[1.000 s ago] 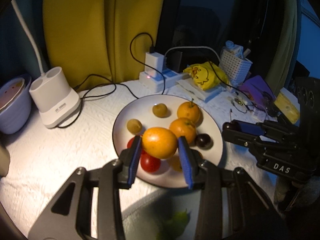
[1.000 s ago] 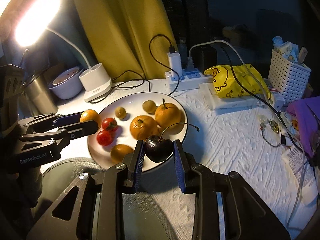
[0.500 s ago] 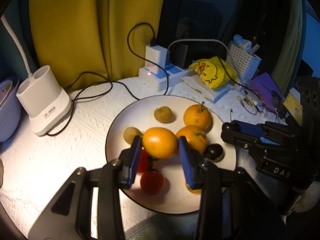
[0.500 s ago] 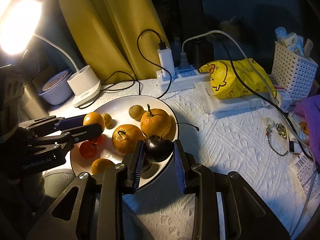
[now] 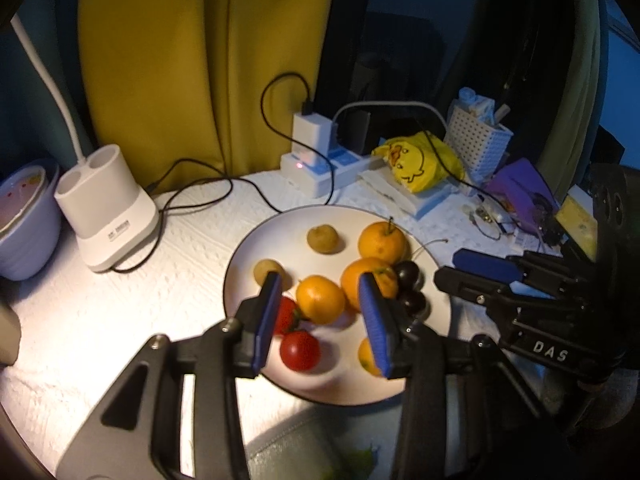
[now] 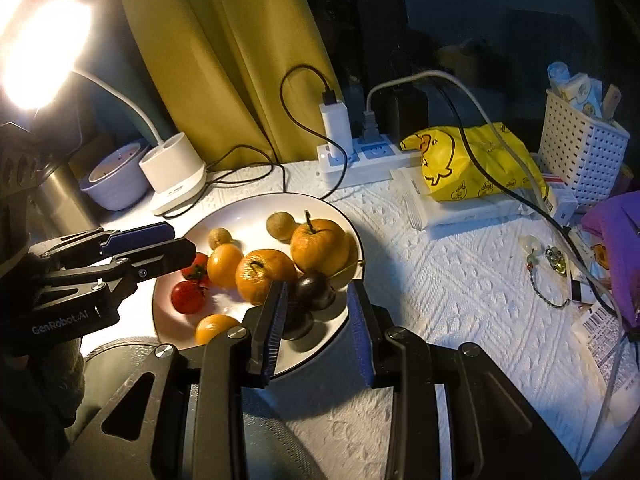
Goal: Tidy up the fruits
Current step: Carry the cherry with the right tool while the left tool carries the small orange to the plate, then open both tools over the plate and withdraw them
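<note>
A white plate (image 5: 256, 256) (image 6: 248, 208) holds oranges, two red tomatoes, two small brown fruits and dark cherries. My left gripper (image 5: 320, 312) is open above the plate. A small orange (image 5: 320, 298) (image 6: 225, 266) lies on the plate between its fingers, free of them. My right gripper (image 6: 316, 316) is open at the plate's near right edge. A dark cherry (image 6: 314, 290) (image 5: 407, 271) with a long stem lies on the plate just ahead of it, beside another cherry (image 6: 298, 322). The right gripper also shows in the left wrist view (image 5: 472, 272).
A white lamp base (image 5: 106, 216) with black cables stands left of the plate. A power strip (image 6: 360, 160), a yellow duck bag (image 6: 472, 160), a white basket (image 6: 580, 152) and a purple bowl (image 5: 24, 224) ring the table. A grey round thing (image 5: 320, 448) lies near me.
Both grippers have opened. The small orange has dropped from the left gripper onto the plate, and the cherry from the right gripper onto the plate.
</note>
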A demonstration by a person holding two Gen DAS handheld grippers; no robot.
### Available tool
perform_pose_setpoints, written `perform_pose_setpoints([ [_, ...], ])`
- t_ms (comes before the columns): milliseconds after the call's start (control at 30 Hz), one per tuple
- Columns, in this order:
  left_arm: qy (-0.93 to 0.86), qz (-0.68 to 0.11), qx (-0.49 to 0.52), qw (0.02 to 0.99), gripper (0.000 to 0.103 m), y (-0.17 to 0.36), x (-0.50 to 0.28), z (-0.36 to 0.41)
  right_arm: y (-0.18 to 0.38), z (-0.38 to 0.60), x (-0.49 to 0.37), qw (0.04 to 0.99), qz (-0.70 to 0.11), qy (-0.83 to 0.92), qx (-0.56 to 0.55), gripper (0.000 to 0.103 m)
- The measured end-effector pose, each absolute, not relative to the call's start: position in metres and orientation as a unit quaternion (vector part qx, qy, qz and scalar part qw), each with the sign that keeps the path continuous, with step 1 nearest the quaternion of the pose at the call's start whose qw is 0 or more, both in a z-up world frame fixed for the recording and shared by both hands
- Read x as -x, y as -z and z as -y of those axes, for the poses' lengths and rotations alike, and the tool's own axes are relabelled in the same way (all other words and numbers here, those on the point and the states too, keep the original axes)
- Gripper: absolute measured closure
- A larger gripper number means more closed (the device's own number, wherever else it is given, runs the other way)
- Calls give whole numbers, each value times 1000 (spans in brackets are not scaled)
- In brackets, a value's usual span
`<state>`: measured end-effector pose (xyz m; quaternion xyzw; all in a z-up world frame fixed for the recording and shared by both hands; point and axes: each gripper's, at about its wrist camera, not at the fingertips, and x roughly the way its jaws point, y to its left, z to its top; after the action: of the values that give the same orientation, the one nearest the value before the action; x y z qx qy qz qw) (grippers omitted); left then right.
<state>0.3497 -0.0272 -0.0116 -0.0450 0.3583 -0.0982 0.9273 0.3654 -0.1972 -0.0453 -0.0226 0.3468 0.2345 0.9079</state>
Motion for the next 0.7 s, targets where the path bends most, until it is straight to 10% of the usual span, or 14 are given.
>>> perform_pose_setpoints([
  [700, 78, -320, 55, 943, 60, -22, -268, 19, 15, 188, -296, 916, -314, -246, 39, 70],
])
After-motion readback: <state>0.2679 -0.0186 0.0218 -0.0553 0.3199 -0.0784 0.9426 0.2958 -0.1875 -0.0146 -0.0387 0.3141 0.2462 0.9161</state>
